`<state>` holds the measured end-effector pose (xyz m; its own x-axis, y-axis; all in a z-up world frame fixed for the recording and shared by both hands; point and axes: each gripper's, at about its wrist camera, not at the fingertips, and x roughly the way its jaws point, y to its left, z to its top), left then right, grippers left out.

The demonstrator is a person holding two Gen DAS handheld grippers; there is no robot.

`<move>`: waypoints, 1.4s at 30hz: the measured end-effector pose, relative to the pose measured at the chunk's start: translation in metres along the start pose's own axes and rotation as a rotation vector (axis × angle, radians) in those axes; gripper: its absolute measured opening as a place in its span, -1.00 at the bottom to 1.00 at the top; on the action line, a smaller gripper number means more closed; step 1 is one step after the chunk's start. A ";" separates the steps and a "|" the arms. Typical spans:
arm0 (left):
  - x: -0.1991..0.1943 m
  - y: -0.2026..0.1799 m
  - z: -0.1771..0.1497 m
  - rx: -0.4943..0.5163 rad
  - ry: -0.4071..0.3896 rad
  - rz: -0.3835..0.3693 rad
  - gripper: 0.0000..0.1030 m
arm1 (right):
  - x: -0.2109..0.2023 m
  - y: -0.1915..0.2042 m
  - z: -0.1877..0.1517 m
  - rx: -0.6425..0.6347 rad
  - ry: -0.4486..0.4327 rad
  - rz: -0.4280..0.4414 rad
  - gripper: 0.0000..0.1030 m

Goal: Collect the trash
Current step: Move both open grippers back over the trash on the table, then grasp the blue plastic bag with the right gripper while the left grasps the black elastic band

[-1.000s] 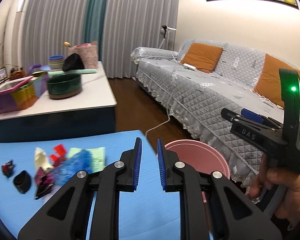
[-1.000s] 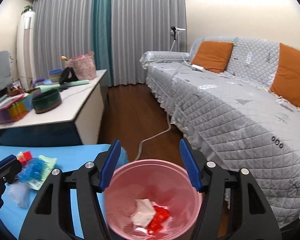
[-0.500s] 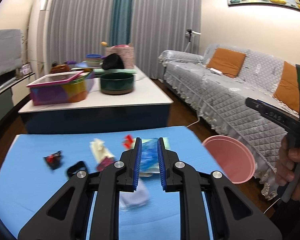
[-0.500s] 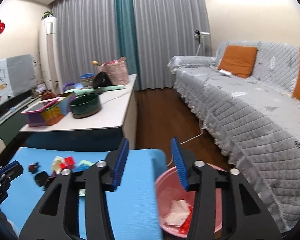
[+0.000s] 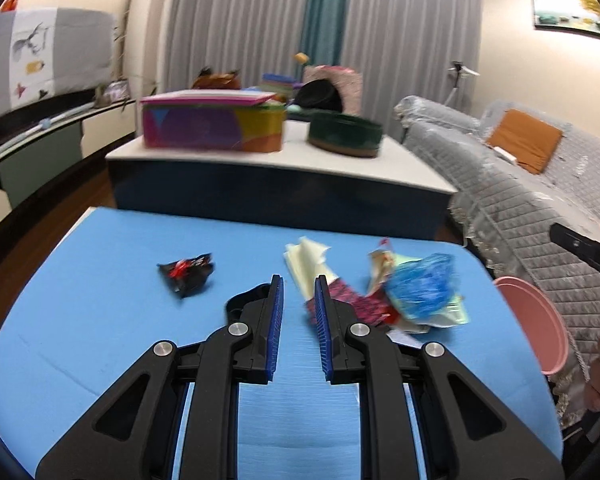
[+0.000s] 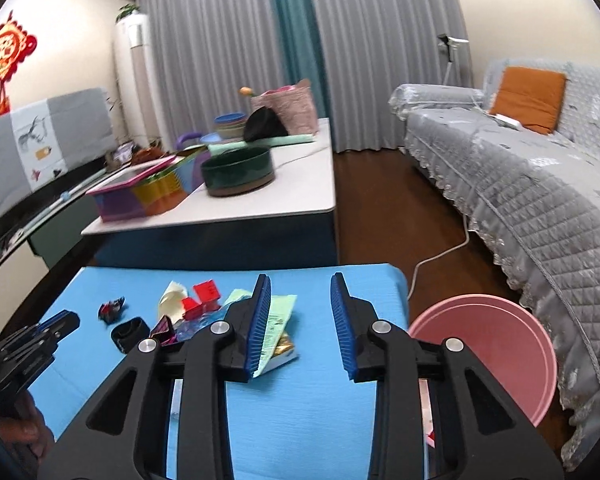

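Trash lies on a blue table point(image 5: 100, 320): a black and red wrapper point(image 5: 186, 274), a black ring point(image 6: 128, 333), cream paper point(image 5: 306, 262), a magenta packet point(image 5: 356, 302), a blue plastic bag point(image 5: 420, 286), red pieces point(image 6: 204, 295) and a green slip point(image 6: 278, 320). A pink bin point(image 6: 492, 352) stands off the table's right edge. My left gripper point(image 5: 299, 284) is open and empty, just short of the pile. My right gripper point(image 6: 300, 284) is open and empty above the table's right part; it also shows at the right of the left wrist view point(image 5: 580, 246).
A white coffee table point(image 6: 300, 196) behind holds a colourful box point(image 6: 148, 192), a dark green bowl point(image 6: 238, 172) and a pink basket point(image 6: 288, 106). A grey sofa point(image 6: 540, 184) with orange cushions runs along the right. A white cable point(image 6: 440, 256) lies on the wooden floor.
Both grippers swung left, away from the pink bin and toward the trash pile. The right gripper was over the bin and is now over the table. Its jaws narrowed somewhat.
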<state>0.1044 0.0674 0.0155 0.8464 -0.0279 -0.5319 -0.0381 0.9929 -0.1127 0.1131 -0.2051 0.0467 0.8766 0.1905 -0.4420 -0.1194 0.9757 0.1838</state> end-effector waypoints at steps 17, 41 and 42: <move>0.056 0.029 -0.018 -0.051 0.087 0.102 0.17 | 0.075 0.034 -0.016 -0.041 0.141 0.093 -0.15; 0.092 0.026 -0.018 -0.038 0.221 0.109 0.39 | 0.111 0.042 -0.031 -0.045 0.264 0.117 -0.32; 0.093 0.025 -0.018 -0.036 0.225 0.108 0.39 | 0.111 0.041 -0.032 -0.045 0.264 0.117 -0.40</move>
<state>0.1728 0.0879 -0.0522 0.6968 0.0495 -0.7155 -0.1442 0.9869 -0.0722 0.1908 -0.1402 -0.0225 0.7043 0.3183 -0.6345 -0.2388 0.9480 0.2105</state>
